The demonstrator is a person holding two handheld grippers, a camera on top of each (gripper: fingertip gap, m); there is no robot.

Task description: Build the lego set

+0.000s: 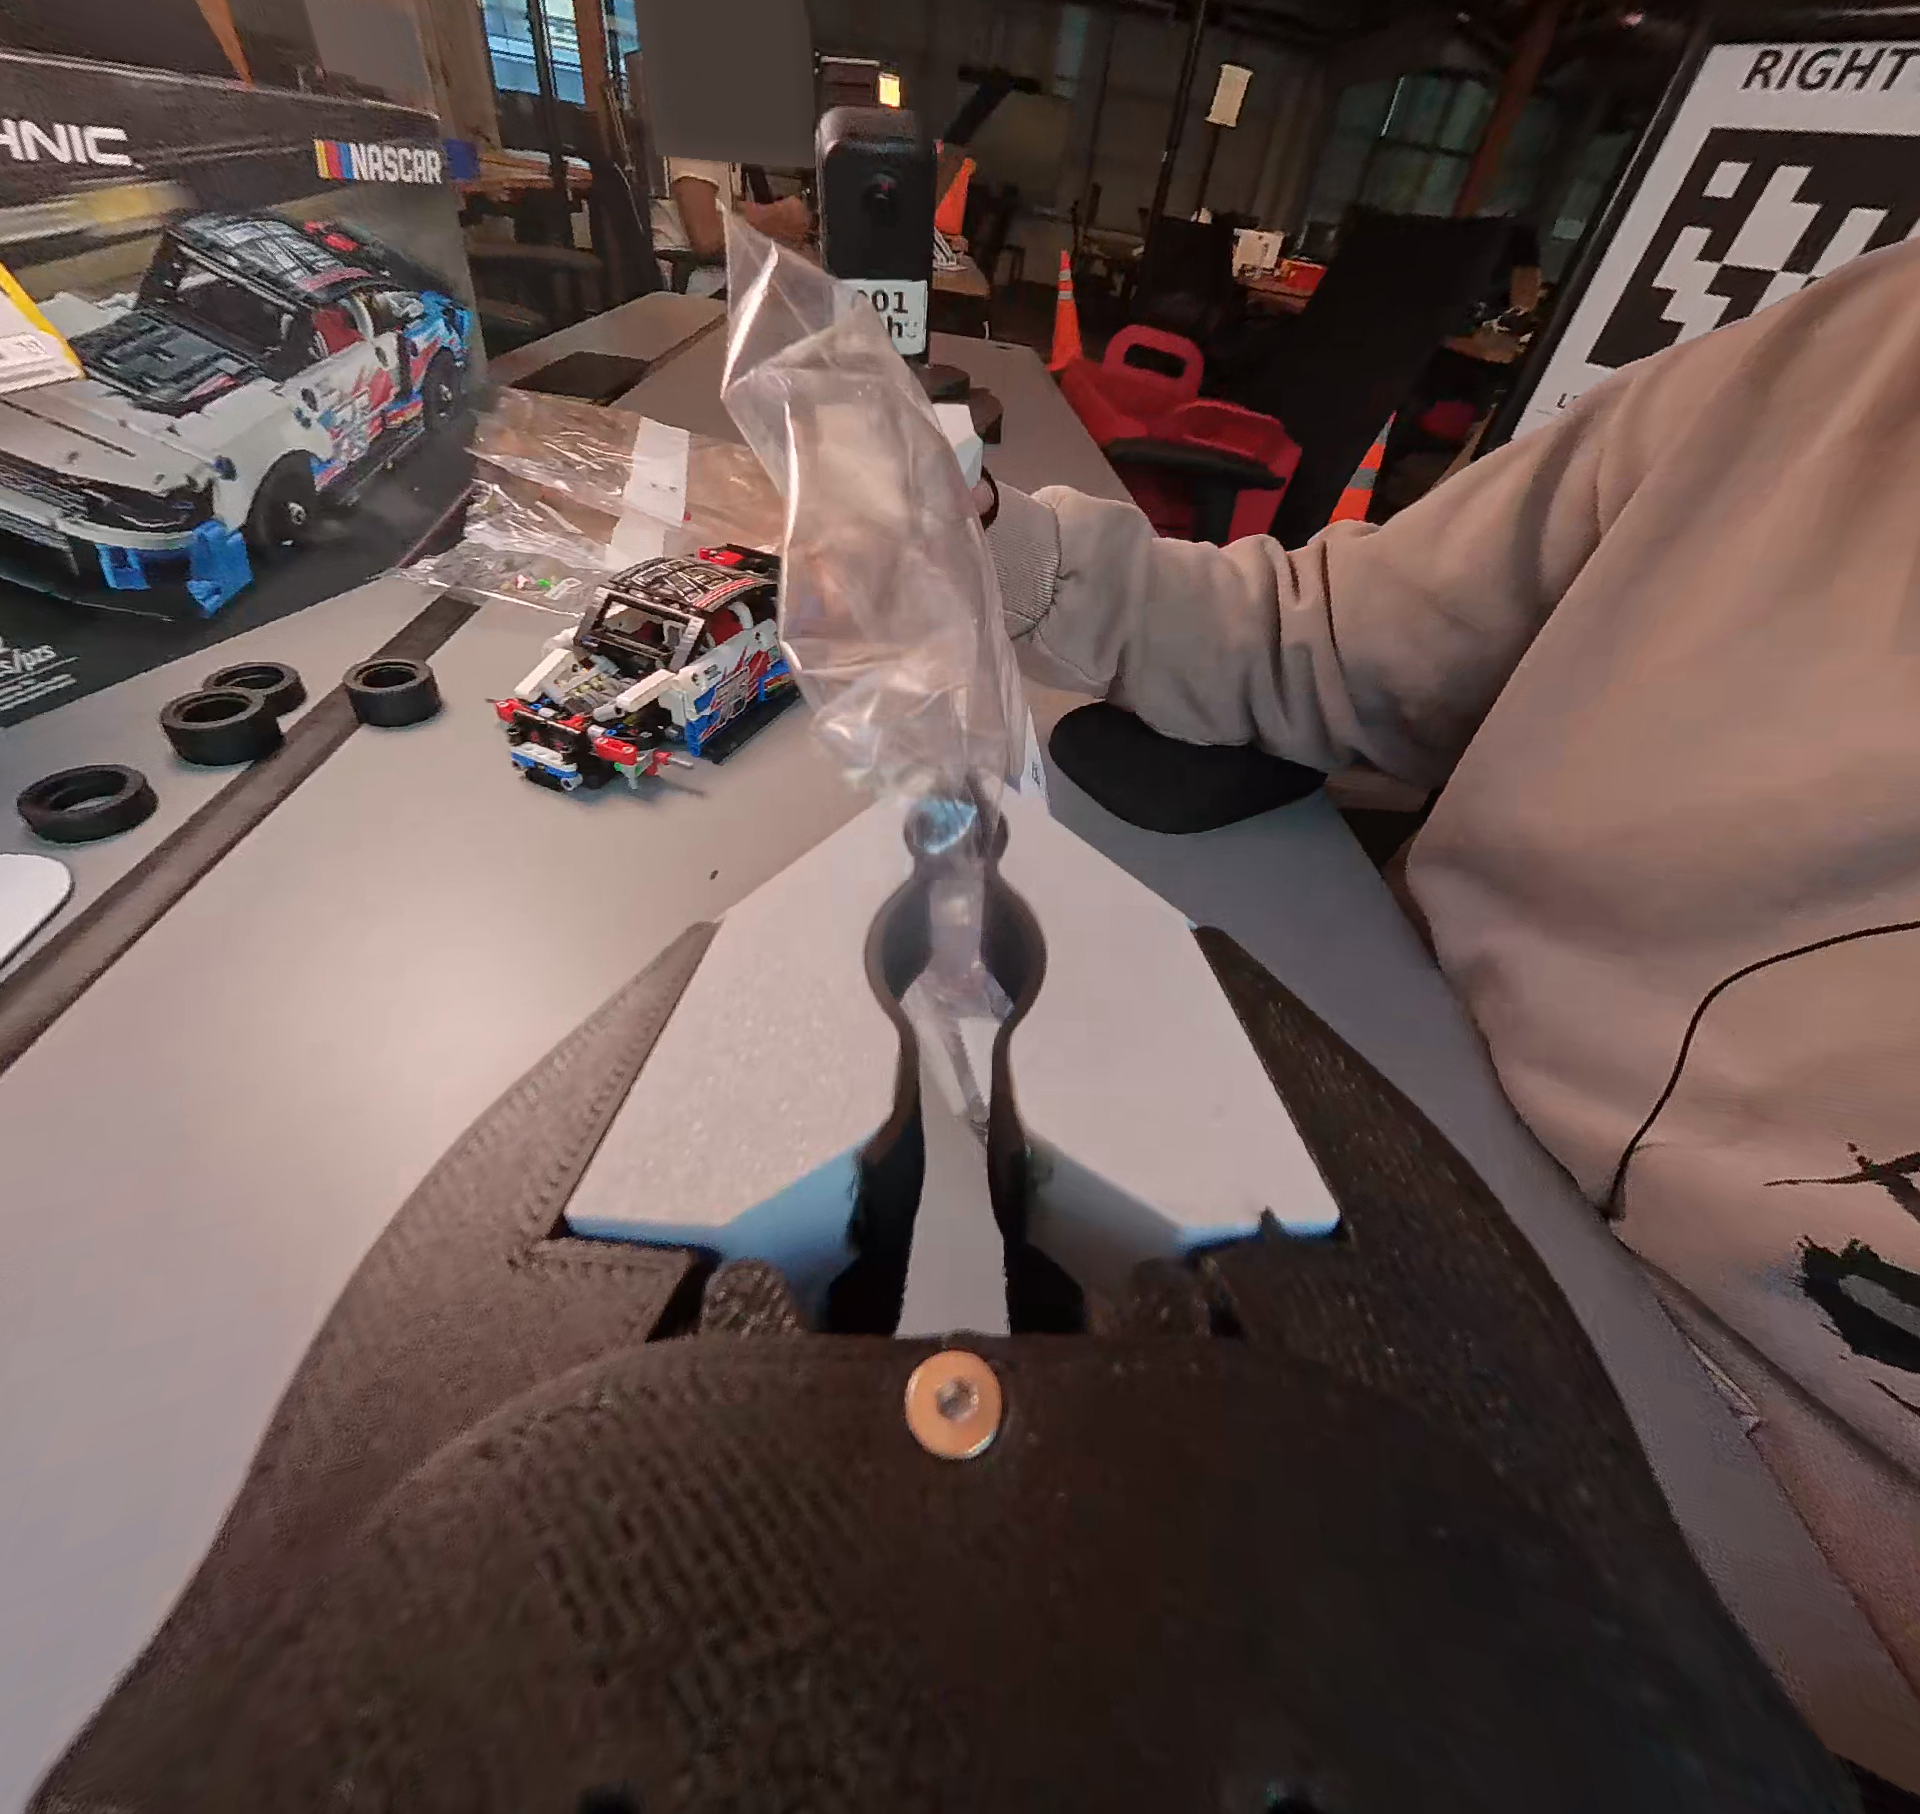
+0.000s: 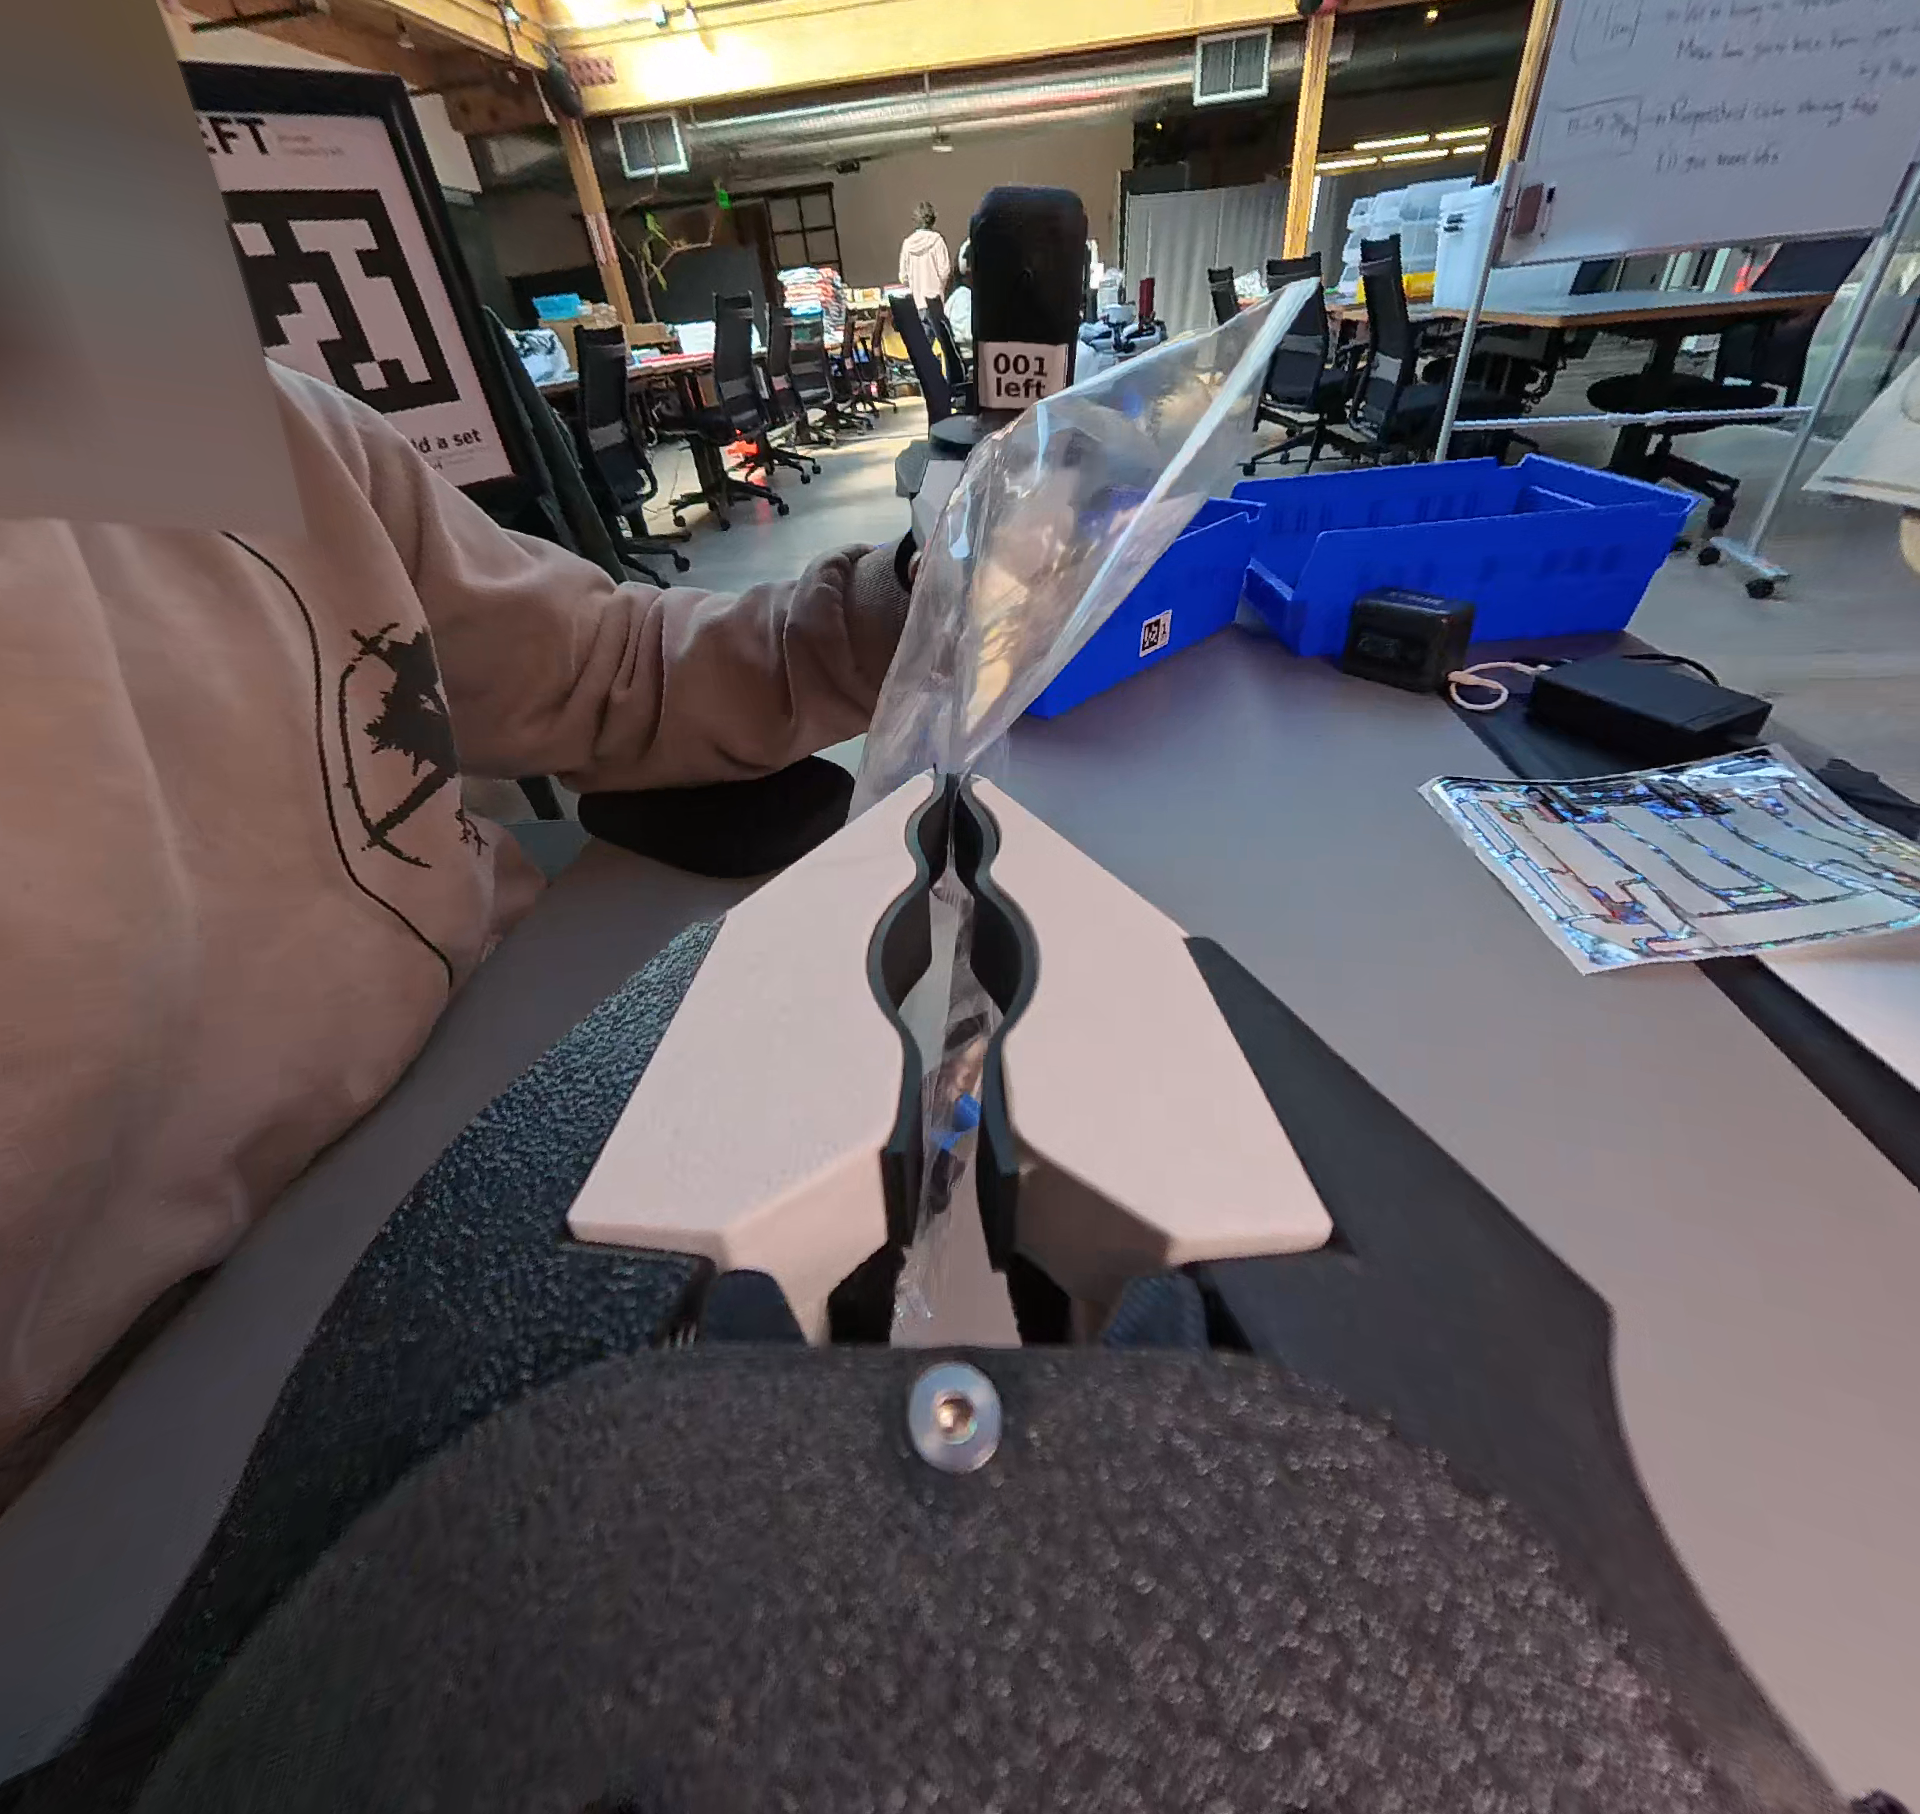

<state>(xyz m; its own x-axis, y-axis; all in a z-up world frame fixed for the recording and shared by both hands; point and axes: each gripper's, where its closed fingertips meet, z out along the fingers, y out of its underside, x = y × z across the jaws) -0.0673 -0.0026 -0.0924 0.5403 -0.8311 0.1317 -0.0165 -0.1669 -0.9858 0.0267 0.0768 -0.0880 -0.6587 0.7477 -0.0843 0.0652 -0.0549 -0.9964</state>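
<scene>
A clear plastic bag (image 1: 873,517) of small Lego parts hangs between the two grippers above the grey table. My left gripper (image 1: 954,829) is shut on one edge of it. My right gripper (image 2: 951,793) is shut on the other side of the same bag (image 2: 1049,538), with small blue and black pieces showing inside the bag between its jaws. A partly built white, blue and red race car model (image 1: 649,668) sits on the table ahead of the left gripper. Several loose black tyres (image 1: 223,725) lie to its left.
The set's box (image 1: 208,362) stands at far left with empty clear bags (image 1: 582,486) beside it. Blue bins (image 2: 1455,549), a black box (image 2: 1408,637) and a sticker sheet (image 2: 1673,850) lie right. A person's beige sleeve (image 1: 1351,621) crosses the near table edge (image 1: 1382,860). The gap from one gripper's tips to the other's is roughly 15 cm.
</scene>
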